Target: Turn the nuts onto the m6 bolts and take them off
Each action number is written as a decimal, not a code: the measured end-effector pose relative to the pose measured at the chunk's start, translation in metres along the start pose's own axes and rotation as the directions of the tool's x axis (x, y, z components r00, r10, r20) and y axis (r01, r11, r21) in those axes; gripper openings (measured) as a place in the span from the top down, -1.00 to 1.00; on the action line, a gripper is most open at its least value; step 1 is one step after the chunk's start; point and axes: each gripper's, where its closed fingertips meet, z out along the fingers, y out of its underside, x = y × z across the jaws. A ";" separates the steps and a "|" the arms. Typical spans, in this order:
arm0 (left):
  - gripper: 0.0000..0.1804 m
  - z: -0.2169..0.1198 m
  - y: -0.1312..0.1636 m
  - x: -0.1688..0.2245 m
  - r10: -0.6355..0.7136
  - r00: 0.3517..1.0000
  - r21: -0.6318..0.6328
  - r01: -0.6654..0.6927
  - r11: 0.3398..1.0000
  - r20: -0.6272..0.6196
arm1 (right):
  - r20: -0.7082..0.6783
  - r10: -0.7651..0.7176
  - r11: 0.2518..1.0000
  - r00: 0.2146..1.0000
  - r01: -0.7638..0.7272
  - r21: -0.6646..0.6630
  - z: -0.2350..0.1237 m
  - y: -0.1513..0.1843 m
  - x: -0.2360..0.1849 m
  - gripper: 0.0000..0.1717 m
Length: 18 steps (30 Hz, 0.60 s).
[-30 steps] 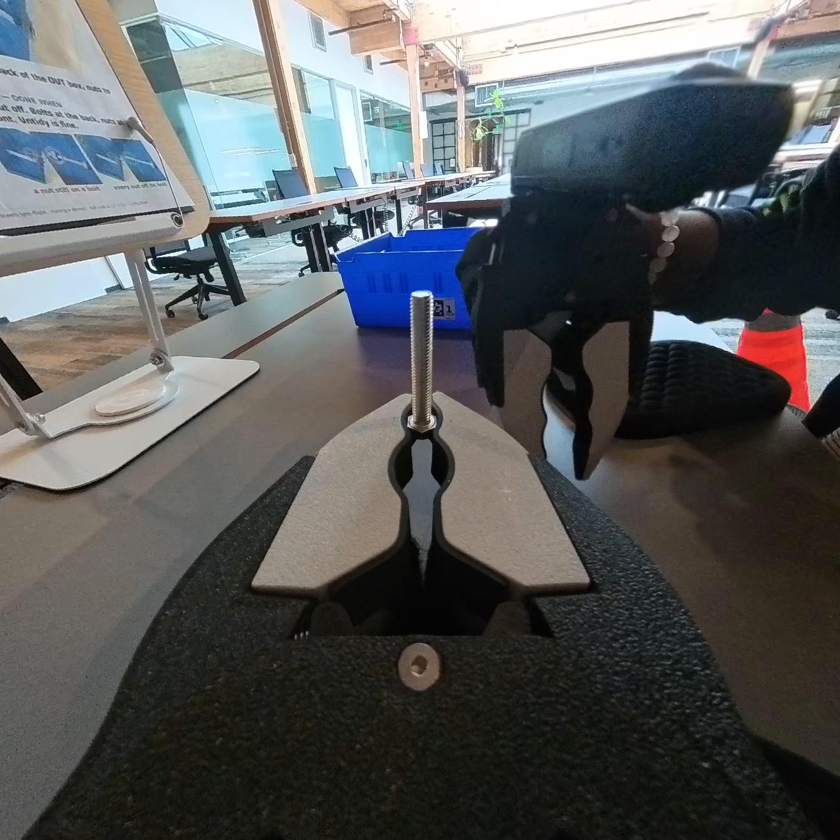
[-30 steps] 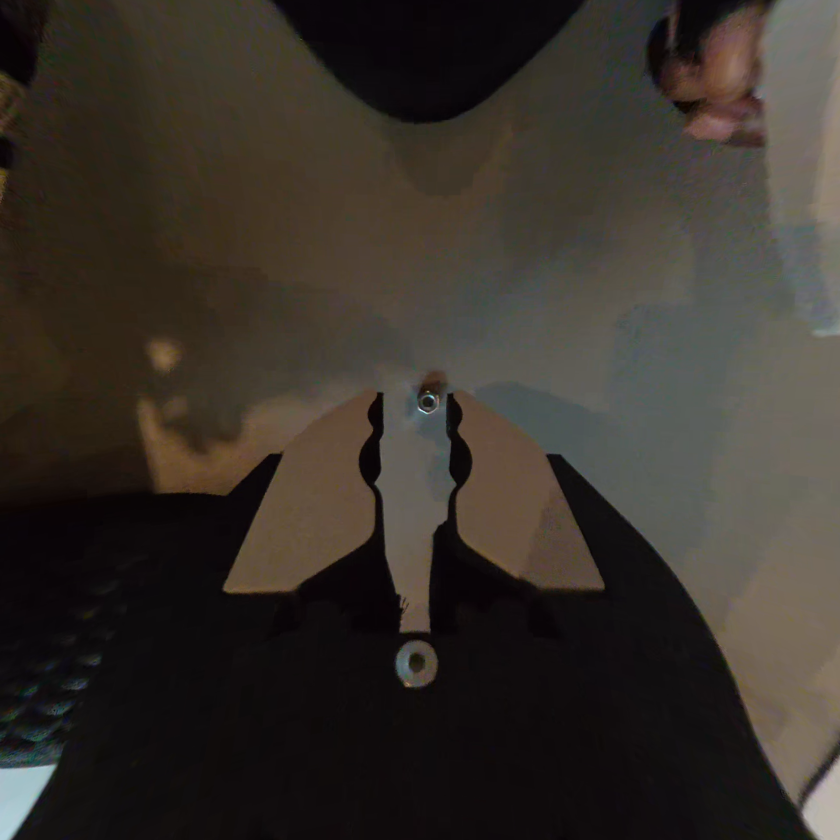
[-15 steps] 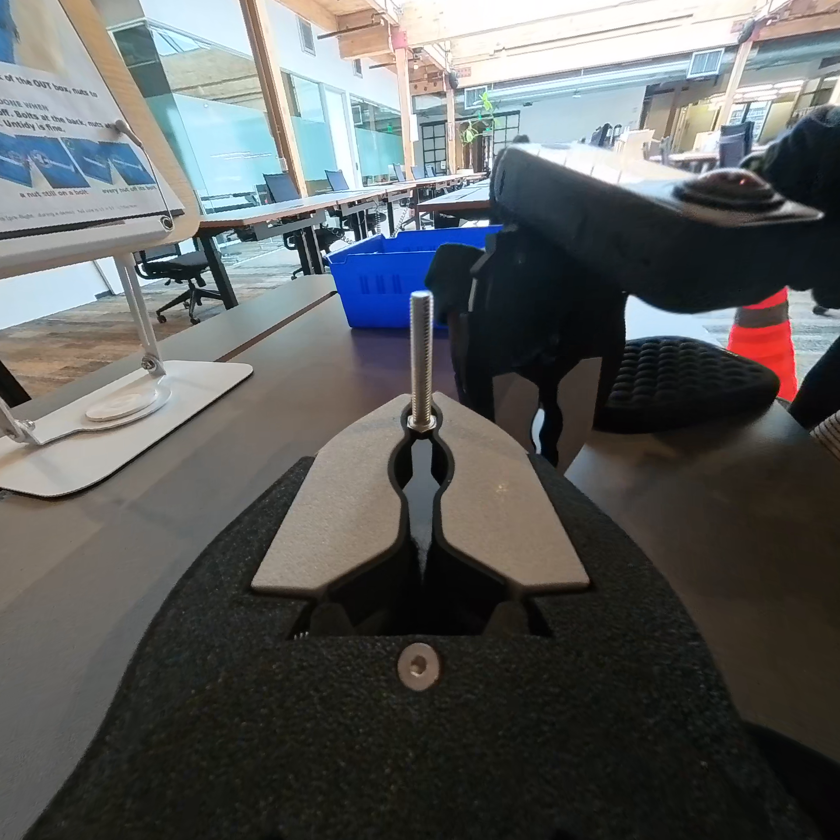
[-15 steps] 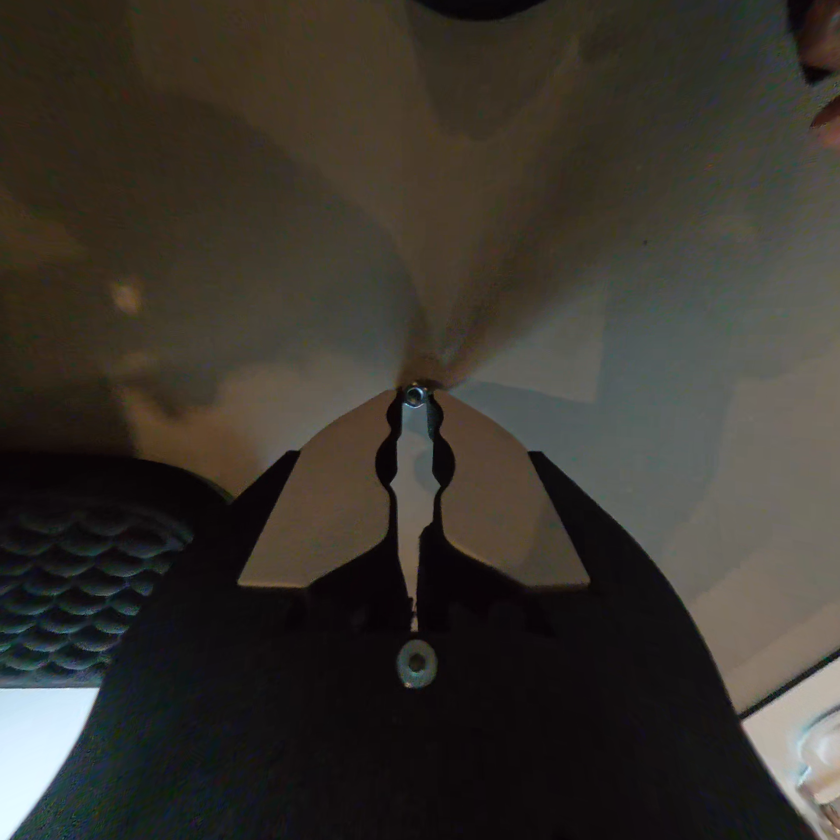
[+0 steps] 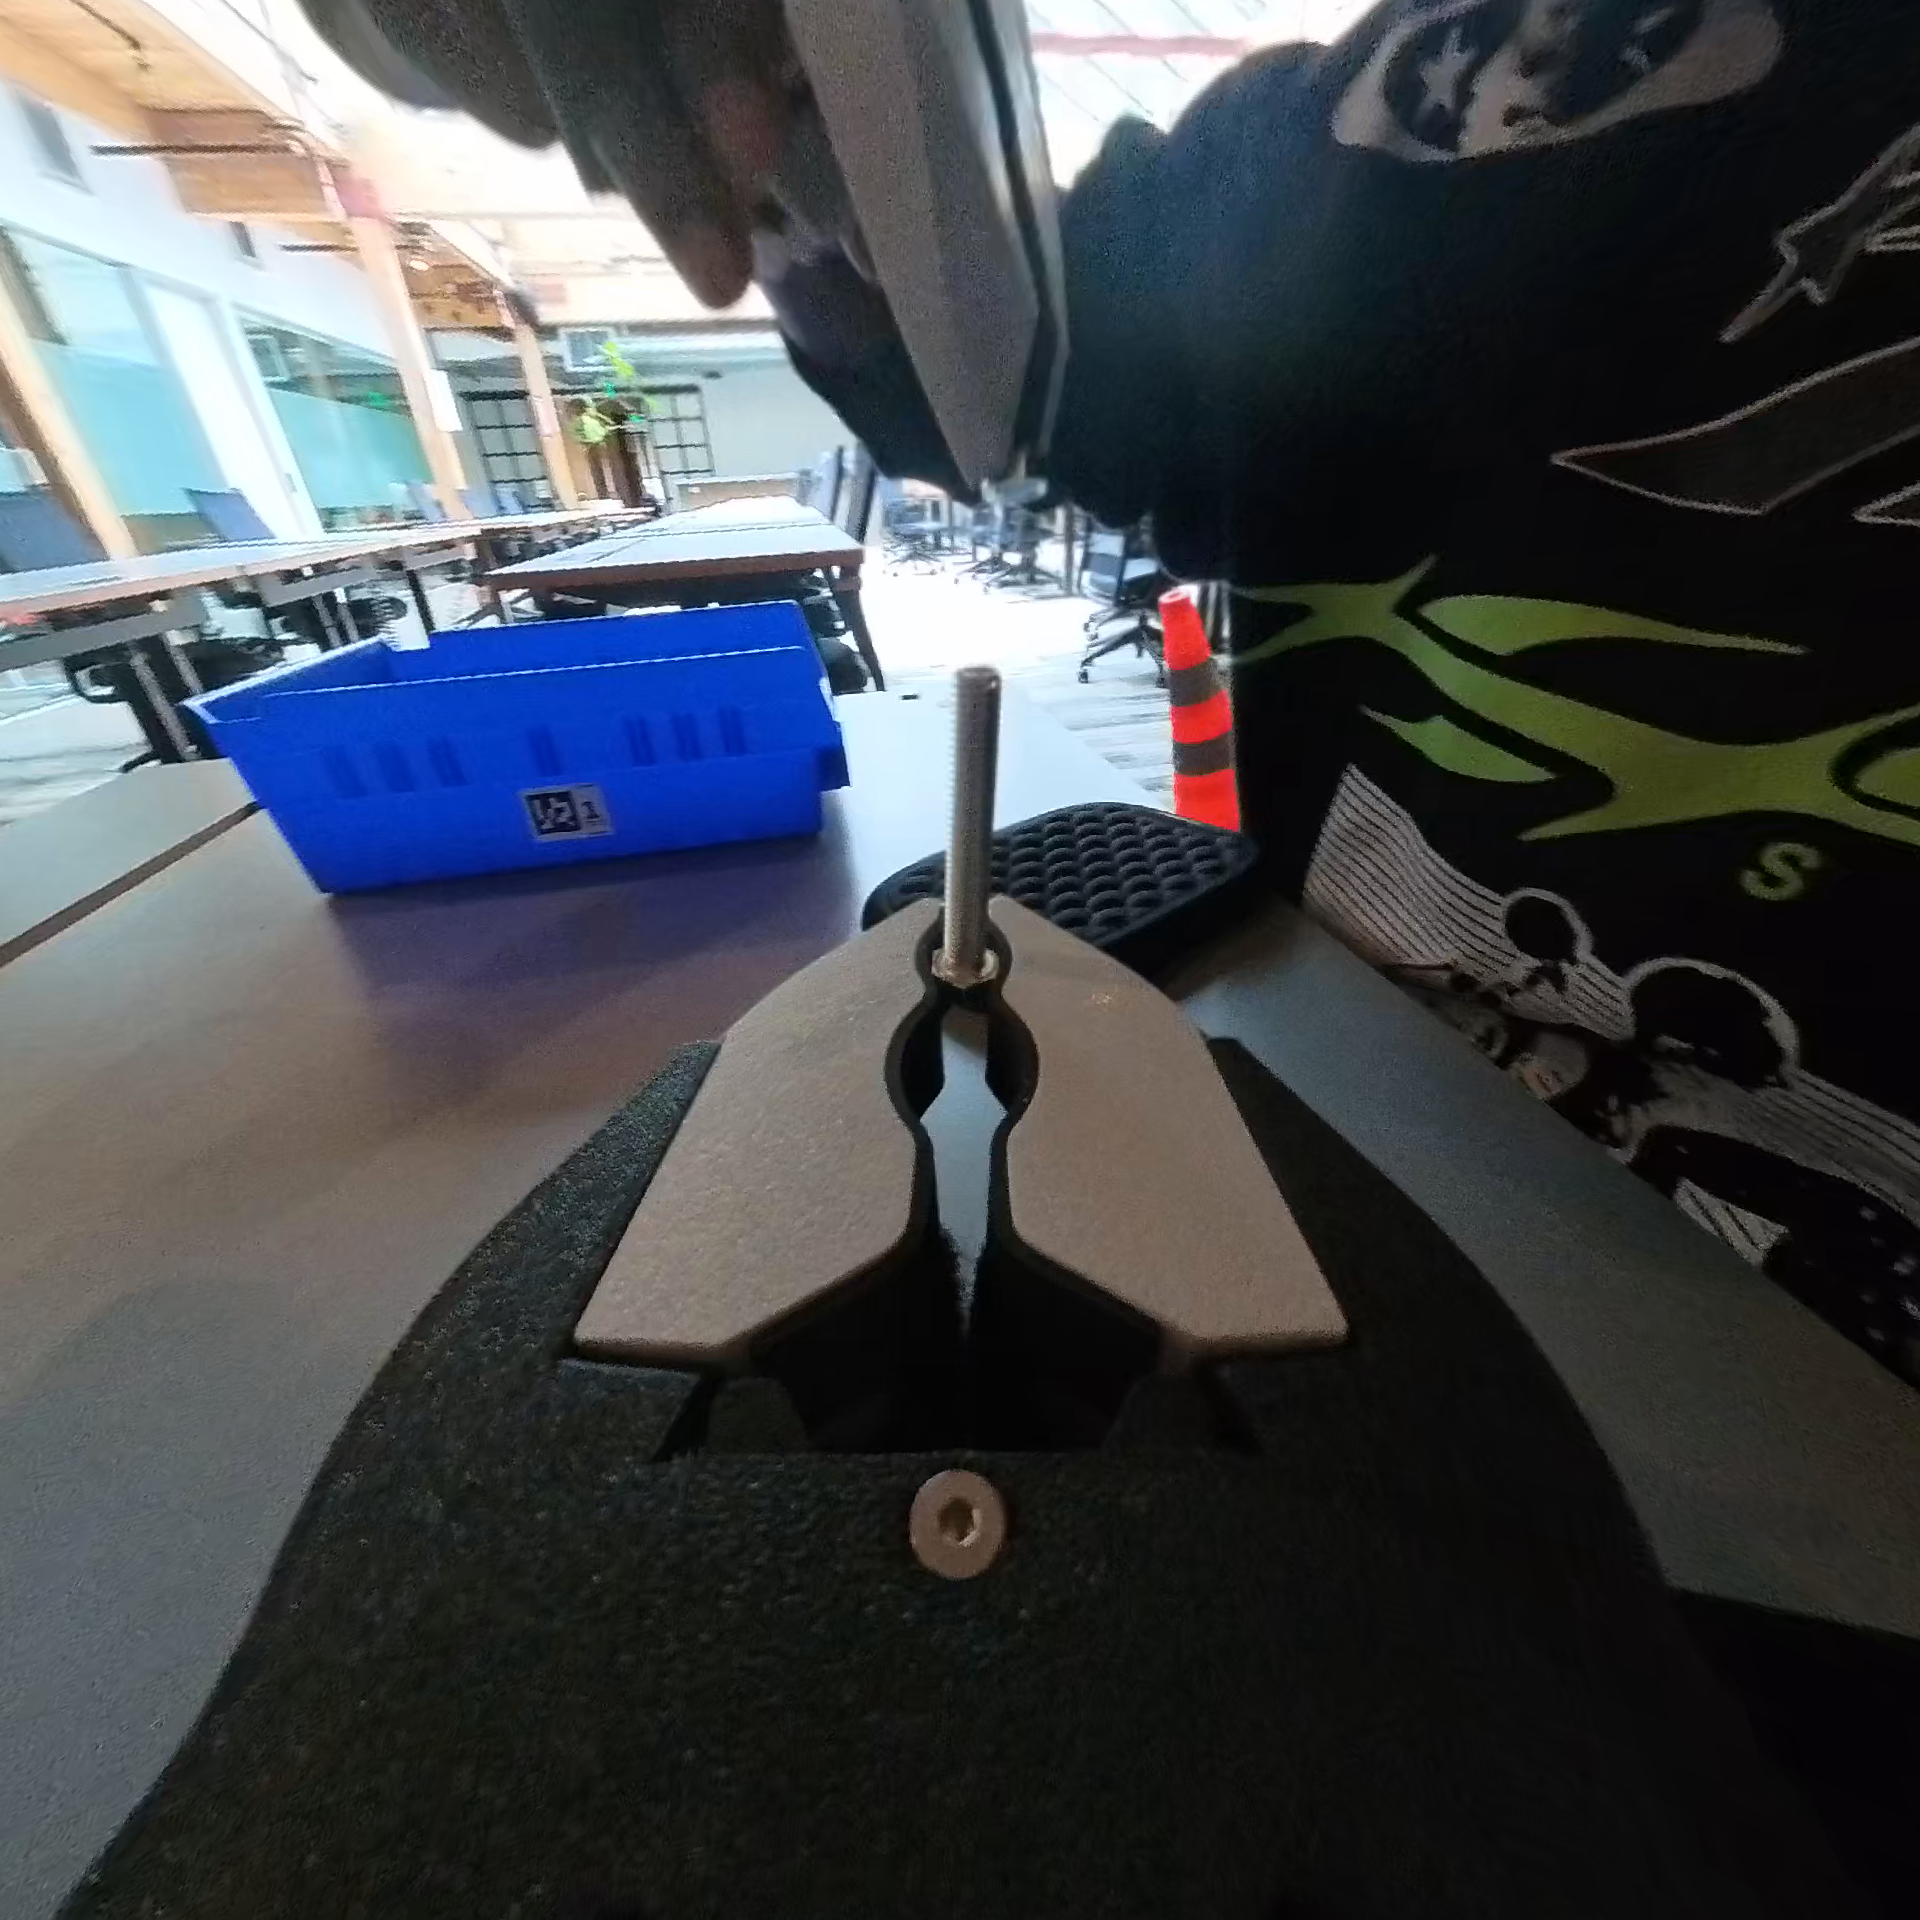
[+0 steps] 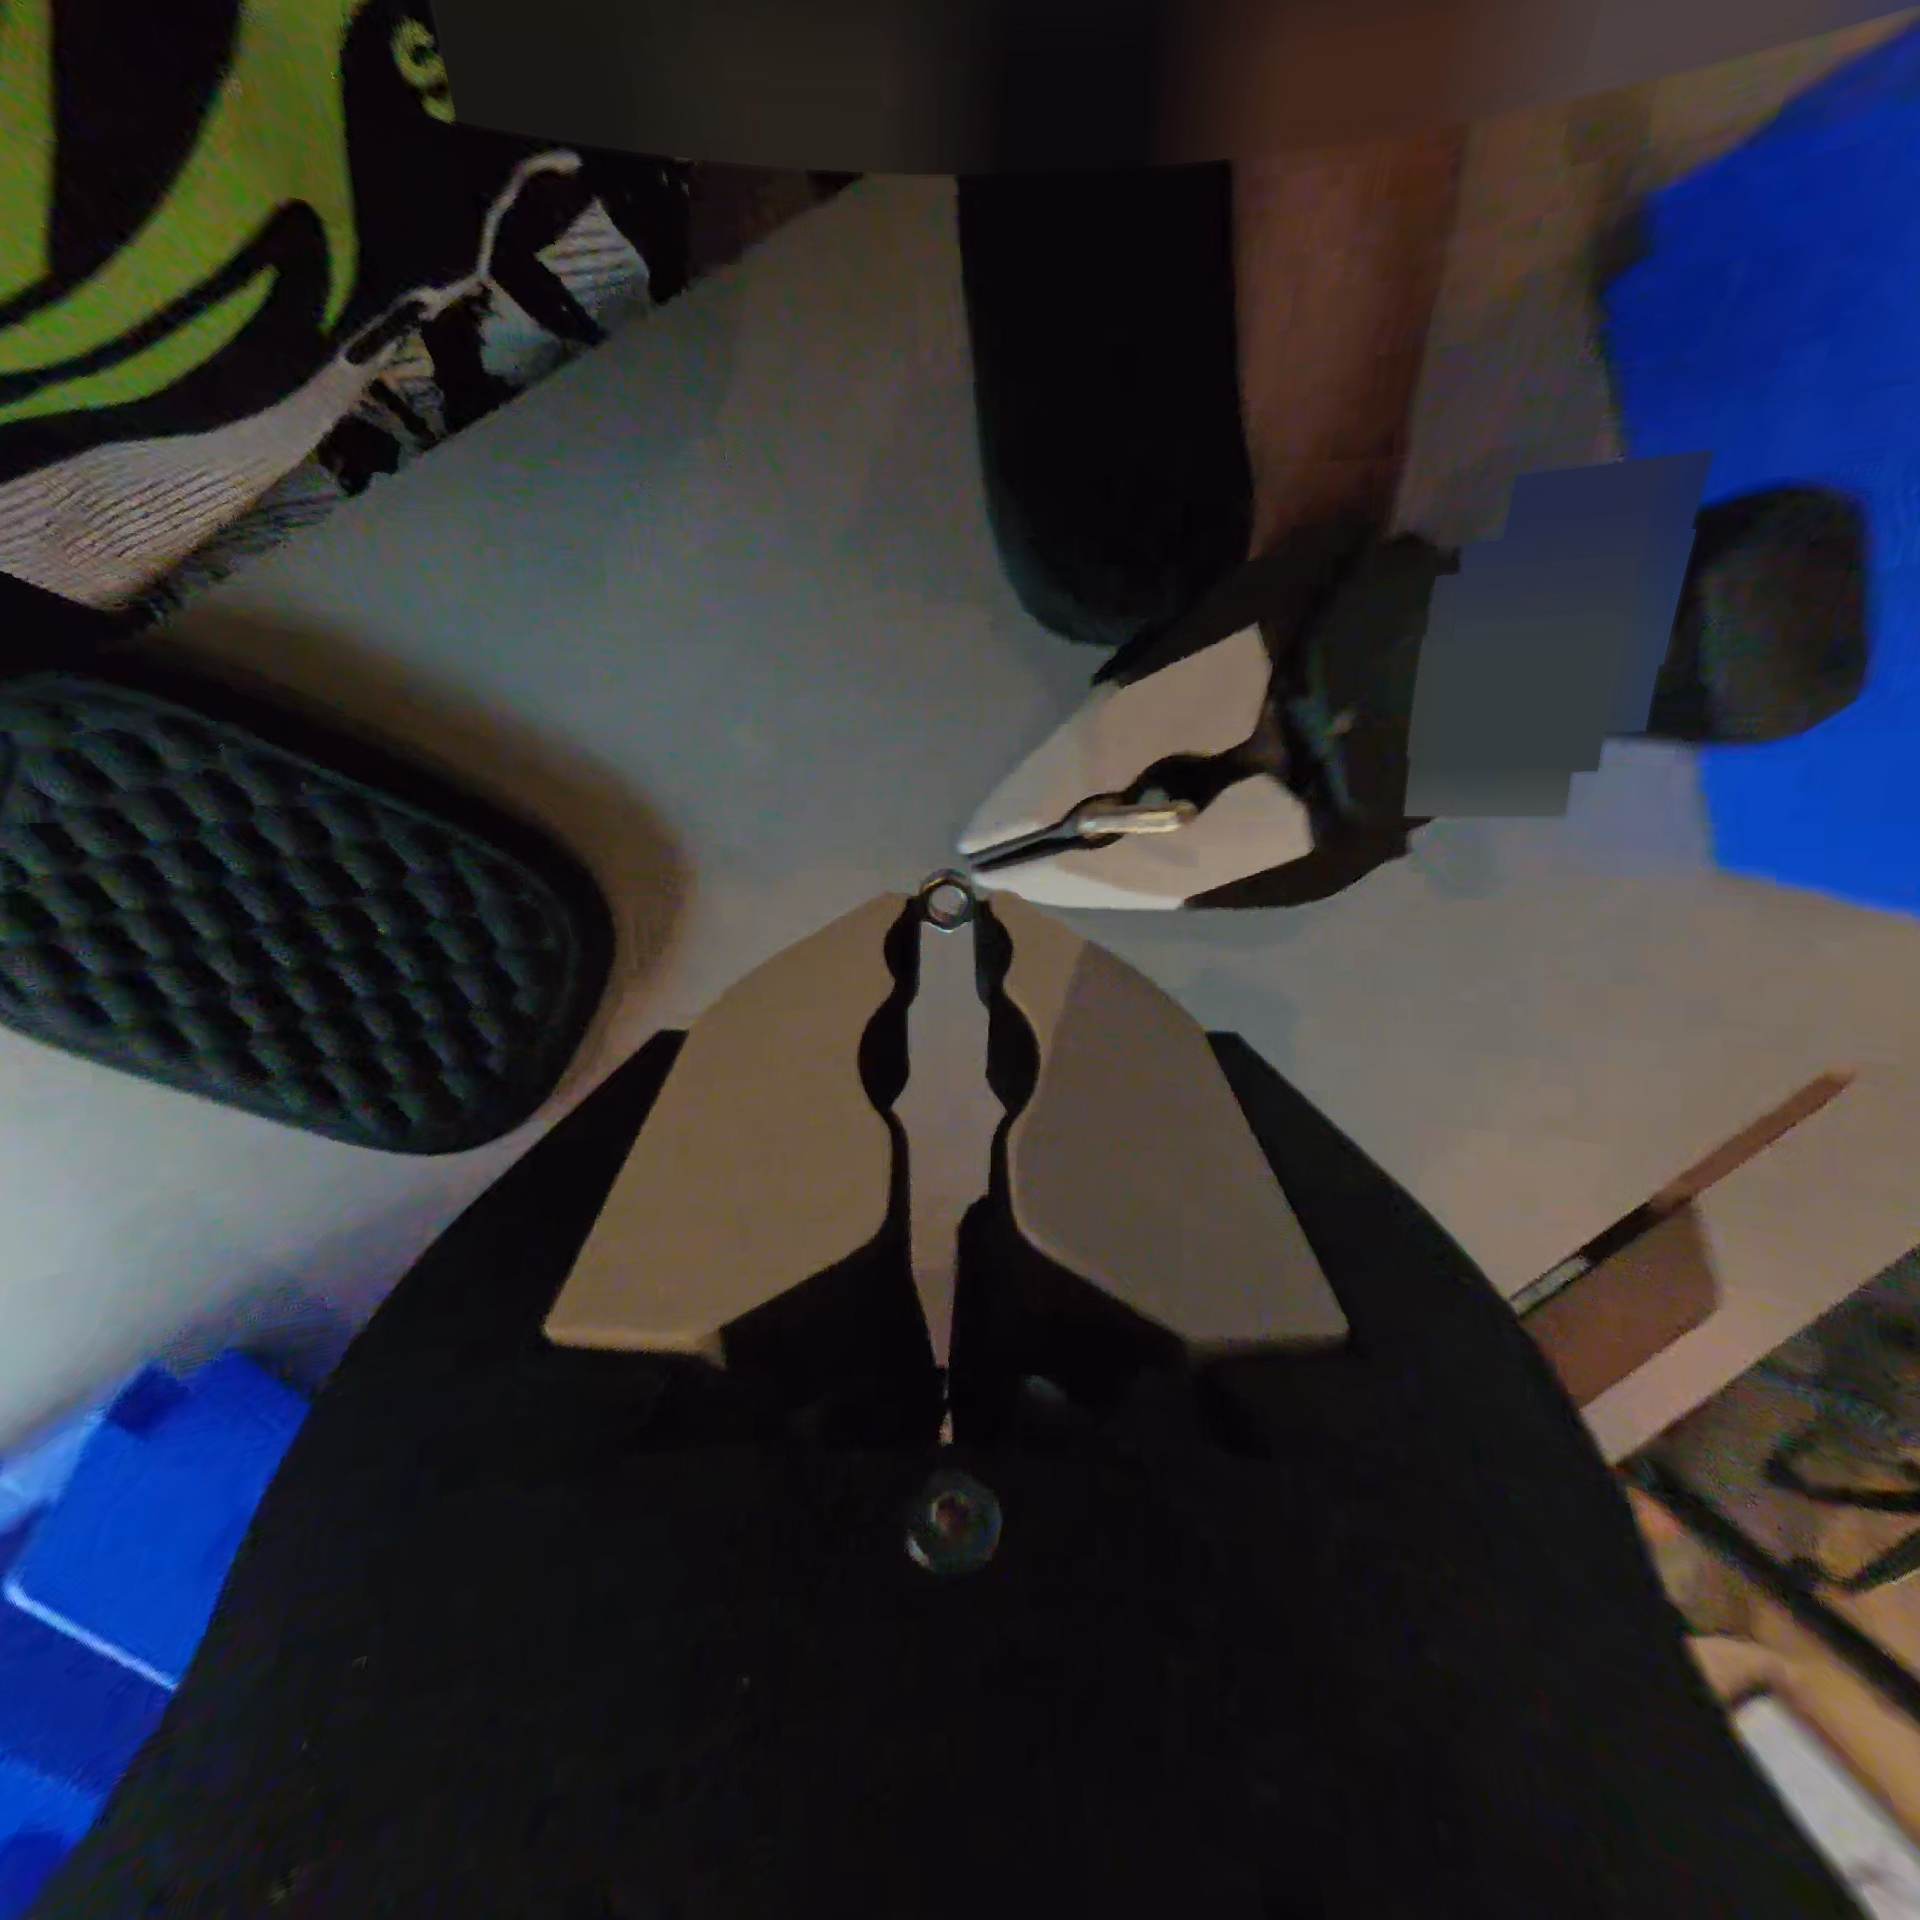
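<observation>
My left gripper [image 5: 964,940] is shut on a silver bolt [image 5: 971,810] at its head, so the threaded shank stands upright from the fingertips. My right gripper [image 6: 948,914] is shut on a small silver nut [image 6: 948,899], pinched at the very tips with its hole facing the camera. In the right wrist view the left gripper [image 6: 1132,800] and its bolt [image 6: 1132,821] lie just right of the nut, the bolt's end close to it. In the left wrist view the right gripper's body [image 5: 935,260] hangs above the bolt; its fingertips are not clear there.
A blue bin [image 5: 520,748] stands on the dark table [image 5: 312,1091] behind the bolt. A black honeycomb mat [image 5: 1091,862] lies just behind my left fingers and also shows in the right wrist view [image 6: 260,914]. The person's torso in a black printed top [image 5: 1558,520] fills the right side. An orange cone [image 5: 1195,707] stands beyond. Some 7 cm of space lies between my two pairs of fingers.
My right gripper closed on the nut lying on the table, lifted it and carried it over to the bolt's tip. My left gripper kept its hold on the bolt and swung right.
</observation>
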 end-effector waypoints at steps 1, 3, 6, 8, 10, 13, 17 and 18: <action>0.97 0.000 0.001 0.002 -0.001 1.000 -0.005 0.001 1.000 -0.017 | 0.004 -0.043 0.999 0.999 0.043 -0.006 -0.001 -0.004 0.007 0.89; 0.98 0.002 0.003 0.005 -0.019 0.999 -0.025 0.018 1.000 -0.046 | 0.034 -0.119 0.992 0.992 0.120 -0.026 0.002 -0.008 0.018 0.89; 0.98 0.003 0.007 0.011 -0.052 0.993 -0.058 0.046 0.997 -0.103 | 0.123 -0.215 0.973 0.969 0.224 -0.059 0.012 -0.007 0.028 0.89; 0.98 0.004 0.009 0.016 -0.065 0.988 -0.078 0.054 0.995 -0.139 | 0.180 -0.274 0.954 0.945 0.290 -0.069 0.018 -0.006 0.032 0.89; 0.97 0.004 0.011 0.019 -0.076 0.982 -0.095 0.060 0.994 -0.173 | 0.227 -0.323 0.936 0.919 0.346 -0.066 0.022 -0.007 0.034 0.89; 0.98 0.004 0.012 0.023 -0.097 0.973 -0.106 0.076 0.991 -0.211 | 0.289 -0.384 0.906 0.877 0.419 -0.069 0.027 -0.008 0.034 0.89; 0.98 0.004 0.011 0.024 -0.116 0.965 -0.111 0.092 0.990 -0.235 | 0.343 -0.419 0.882 0.841 0.467 -0.067 0.030 -0.007 0.032 0.89; 0.98 0.004 0.011 0.024 -0.117 0.965 -0.112 0.092 0.989 -0.237 | 0.343 -0.426 0.880 0.838 0.471 -0.058 0.031 -0.008 0.032 0.89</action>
